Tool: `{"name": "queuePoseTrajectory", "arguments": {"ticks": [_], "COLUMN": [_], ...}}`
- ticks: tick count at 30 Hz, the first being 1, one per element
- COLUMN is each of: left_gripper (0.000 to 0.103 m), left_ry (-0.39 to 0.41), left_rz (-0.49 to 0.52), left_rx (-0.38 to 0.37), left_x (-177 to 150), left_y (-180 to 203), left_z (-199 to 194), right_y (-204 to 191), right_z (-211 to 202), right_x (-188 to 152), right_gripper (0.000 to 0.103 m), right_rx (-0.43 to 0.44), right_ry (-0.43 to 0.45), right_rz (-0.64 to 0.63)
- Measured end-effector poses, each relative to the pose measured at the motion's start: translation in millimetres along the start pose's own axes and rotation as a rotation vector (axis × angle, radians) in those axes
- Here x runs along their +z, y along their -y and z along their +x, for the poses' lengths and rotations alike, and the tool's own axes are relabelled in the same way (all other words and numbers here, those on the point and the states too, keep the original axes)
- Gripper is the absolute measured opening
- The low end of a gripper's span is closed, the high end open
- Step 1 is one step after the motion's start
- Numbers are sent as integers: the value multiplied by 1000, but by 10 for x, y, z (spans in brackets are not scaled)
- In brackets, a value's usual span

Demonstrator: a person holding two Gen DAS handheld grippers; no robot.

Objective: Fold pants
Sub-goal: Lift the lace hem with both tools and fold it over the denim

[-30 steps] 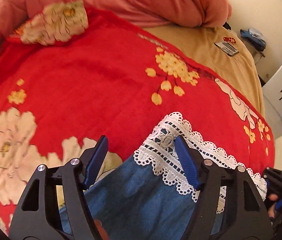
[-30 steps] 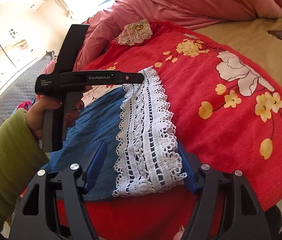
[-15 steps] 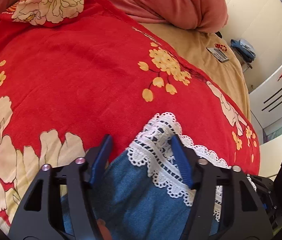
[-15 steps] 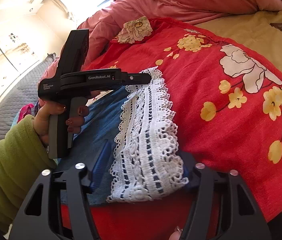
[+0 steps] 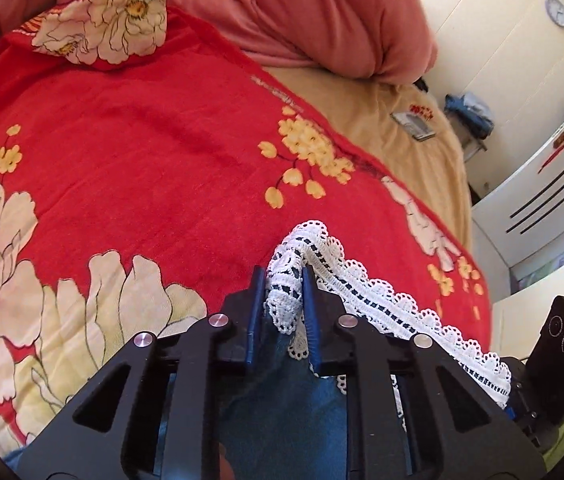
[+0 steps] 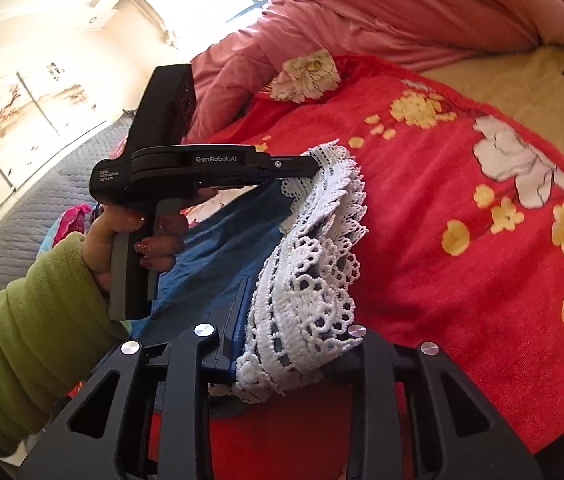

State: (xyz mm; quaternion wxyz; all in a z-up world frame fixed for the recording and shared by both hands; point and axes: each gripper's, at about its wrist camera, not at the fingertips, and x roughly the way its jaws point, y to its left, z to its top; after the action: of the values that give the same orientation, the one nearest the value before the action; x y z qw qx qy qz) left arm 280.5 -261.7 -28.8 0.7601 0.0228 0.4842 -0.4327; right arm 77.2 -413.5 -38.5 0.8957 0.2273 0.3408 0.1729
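Pants (image 6: 218, 256) lie on blanket (image 5: 142, 152), duvet (image 5: 322, 8) behind, lace hem (image 6: 314, 280) btwn both claws.

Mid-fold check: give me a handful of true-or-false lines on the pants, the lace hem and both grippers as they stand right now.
1. The left gripper has the white lace hem between its fingers. True; they are closing on it.
2. The pants are black. False: blue denim.
3. The right gripper has lace bunched between its fingers. True.
4. The pants lie on a bare wooden floor. False: on a red floral blanket.
5. The hand on the left gripper's handle wears a red sleeve. False: a green sleeve.
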Motion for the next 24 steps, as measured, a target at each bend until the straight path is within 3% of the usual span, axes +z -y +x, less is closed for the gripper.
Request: {"name": "queuePoseTrajectory", "arguments": {"ticks": [4, 14, 19, 24], "left_gripper": [11, 11, 11, 12], "left_ry": [56, 199, 220, 262], "left_rz": [-16, -92, -166, -335], "left_rx": [-35, -38, 5, 76], "left_x": [-24, -331, -651, -1155], "left_y": [-29, -336, -596, -996], "left_z": [-249, -1120, -1452, -1830], "right_y": [-244, -1084, -1545, -1969], "right_z": [-53, 22, 370, 834], "right_x": [12, 85, 19, -238], "right_gripper": [26, 26, 26, 26], "right_rx": [-33, 69, 107, 100], "right_ry": [29, 26, -58, -207], "right_rz": [-99, -280, -393, -558]}}
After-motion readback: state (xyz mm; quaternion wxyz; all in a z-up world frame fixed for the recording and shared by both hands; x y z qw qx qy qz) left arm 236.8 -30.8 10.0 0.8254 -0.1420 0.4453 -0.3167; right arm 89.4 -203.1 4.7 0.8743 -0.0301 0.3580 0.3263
